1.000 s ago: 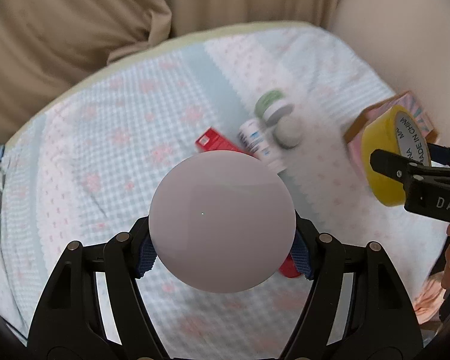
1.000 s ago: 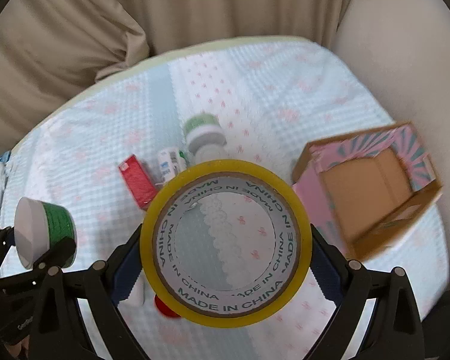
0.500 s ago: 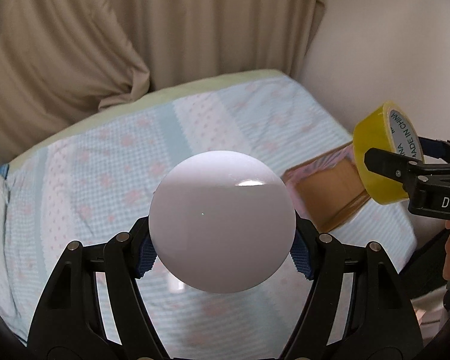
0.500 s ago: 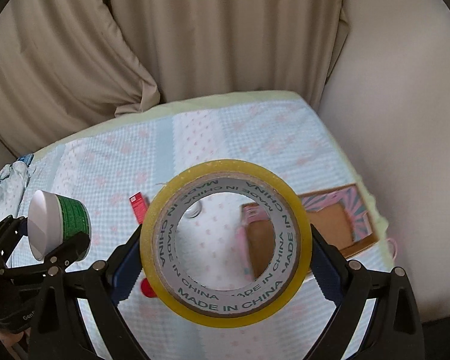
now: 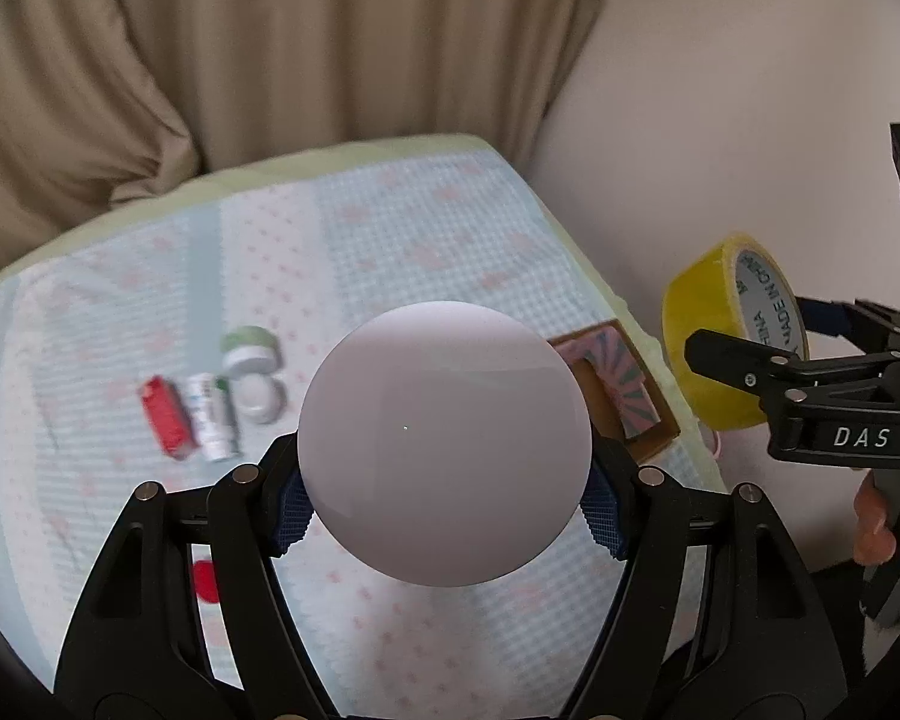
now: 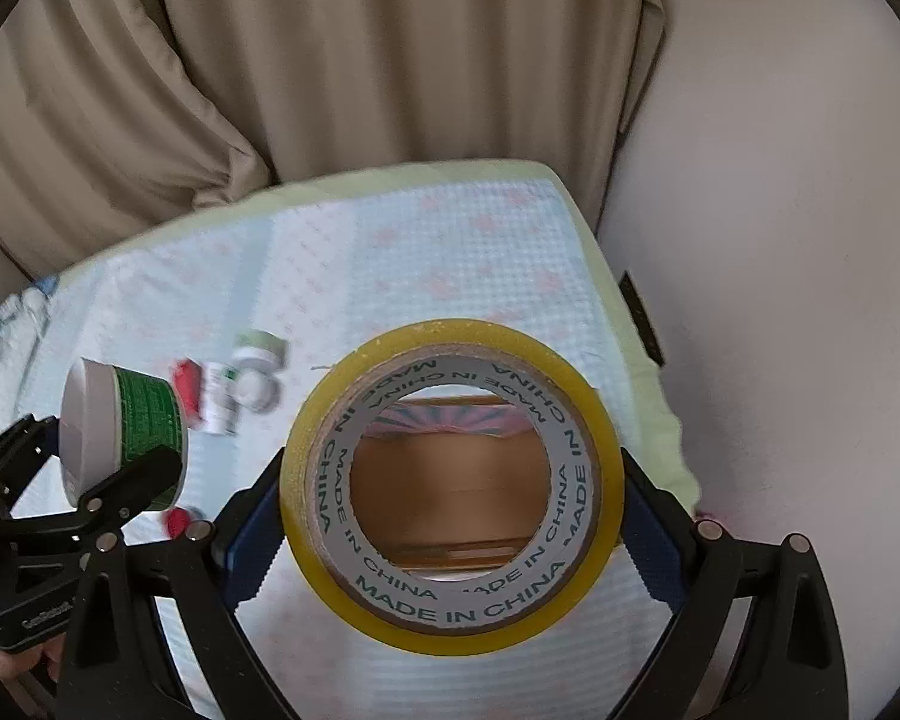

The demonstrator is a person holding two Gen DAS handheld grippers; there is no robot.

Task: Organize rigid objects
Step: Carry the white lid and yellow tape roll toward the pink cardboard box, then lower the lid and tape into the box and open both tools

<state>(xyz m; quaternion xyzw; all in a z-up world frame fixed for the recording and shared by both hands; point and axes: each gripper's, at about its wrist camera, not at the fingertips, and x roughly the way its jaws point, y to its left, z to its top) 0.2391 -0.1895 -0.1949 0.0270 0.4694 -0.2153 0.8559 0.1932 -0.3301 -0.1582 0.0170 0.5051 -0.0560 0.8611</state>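
1. The left gripper (image 5: 444, 501) is clamped on a green-labelled jar (image 5: 444, 444), its white lid facing the camera.
2. The right gripper (image 6: 450, 531) pinches a yellow tape roll (image 6: 450, 483); through its core shows the cardboard box (image 6: 450, 480), at the bed's (image 6: 438, 252) four o'clock edge.
3. Small containers (image 5: 210, 402) lie at nine o'clock.

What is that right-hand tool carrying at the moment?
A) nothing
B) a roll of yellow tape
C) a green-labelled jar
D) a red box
B: the roll of yellow tape sits clamped between the right tool's two fingers, while the green-labelled jar is in the left tool instead.
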